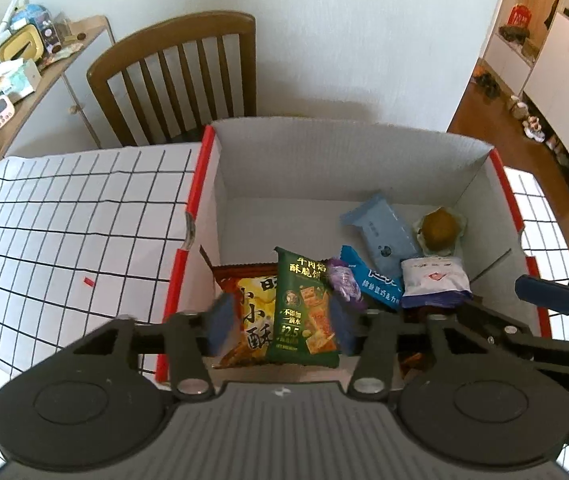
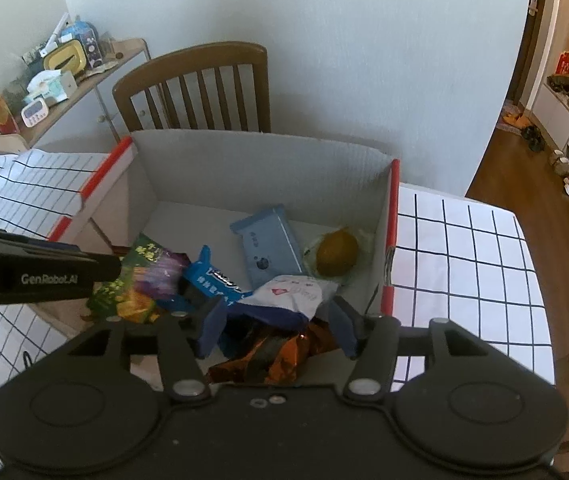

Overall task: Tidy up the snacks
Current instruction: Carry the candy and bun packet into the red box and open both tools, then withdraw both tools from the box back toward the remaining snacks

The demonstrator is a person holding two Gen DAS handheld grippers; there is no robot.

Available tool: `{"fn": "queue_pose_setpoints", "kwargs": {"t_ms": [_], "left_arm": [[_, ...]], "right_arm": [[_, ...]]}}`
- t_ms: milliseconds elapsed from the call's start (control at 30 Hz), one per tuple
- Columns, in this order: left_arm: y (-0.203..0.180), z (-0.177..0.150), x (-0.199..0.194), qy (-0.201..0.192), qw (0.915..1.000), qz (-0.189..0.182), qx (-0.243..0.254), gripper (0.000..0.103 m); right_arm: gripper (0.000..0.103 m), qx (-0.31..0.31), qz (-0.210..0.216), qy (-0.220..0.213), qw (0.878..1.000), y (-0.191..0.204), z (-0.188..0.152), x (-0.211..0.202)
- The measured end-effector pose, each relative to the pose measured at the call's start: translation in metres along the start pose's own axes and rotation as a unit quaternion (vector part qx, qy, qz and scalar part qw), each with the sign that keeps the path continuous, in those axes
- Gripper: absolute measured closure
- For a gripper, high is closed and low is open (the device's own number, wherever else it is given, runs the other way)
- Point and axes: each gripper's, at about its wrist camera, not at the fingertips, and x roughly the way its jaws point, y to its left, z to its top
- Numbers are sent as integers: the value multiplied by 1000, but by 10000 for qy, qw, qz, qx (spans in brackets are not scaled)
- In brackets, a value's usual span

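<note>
Left wrist: left tool (image 1: pixel 280 322) released, pads either side of green cracker packet (image 1: pixel 304 312) inside cardboard box (image 1: pixel 324 148), near wall. Right tool (image 2: pixel 276 326) released above orange foil wrapper (image 2: pixel 272 360). Packets light, crinkly, slippery, crushable; pinch sealed edges.

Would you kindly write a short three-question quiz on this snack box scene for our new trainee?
1. True or false: the green packet lies on the checked tablecloth.
2. What stands behind the cardboard box? A) a wooden chair B) a fridge
3. What colour is the rectangular packet beside the round brown pastry?

Key: 1 false, it is inside the box; 2 A; 3 light blue.
</note>
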Motion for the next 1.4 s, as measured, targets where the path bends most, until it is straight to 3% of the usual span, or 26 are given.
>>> {"fn": "queue_pose_setpoints", "kwargs": {"t_ms": [567, 700, 767, 933, 1000, 1200, 1300, 1400], "left_arm": [[10, -28, -69, -479, 9986, -220, 83, 38], [15, -40, -86, -581, 9980, -233, 92, 38], [18, -47, -94, -612, 9977, -263, 84, 38], [22, -64, -114, -705, 9968, -348, 127, 37], [23, -72, -122, -748, 9963, -397, 160, 29], [24, -99, -141, -816, 9950, -519, 266, 26], [26, -112, -147, -827, 9945, -589, 254, 22], [27, -125, -149, -800, 9945, -629, 263, 21]], "right_arm": [[20, 35, 35, -505, 9987, 22, -15, -62], [18, -58, 112, -583, 9982, 29, -23, -76], [10, -63, 165, -623, 9979, 32, -29, -84], [9, -95, 290, -732, 9968, 38, -42, -104], [9, -118, 334, -782, 9963, 41, -48, -113], [8, -99, 535, -809, 9952, 45, -67, -130], [0, -74, 612, -846, 9945, 46, -77, -137], [0, -65, 680, -839, 9941, 48, -88, -142]]}}
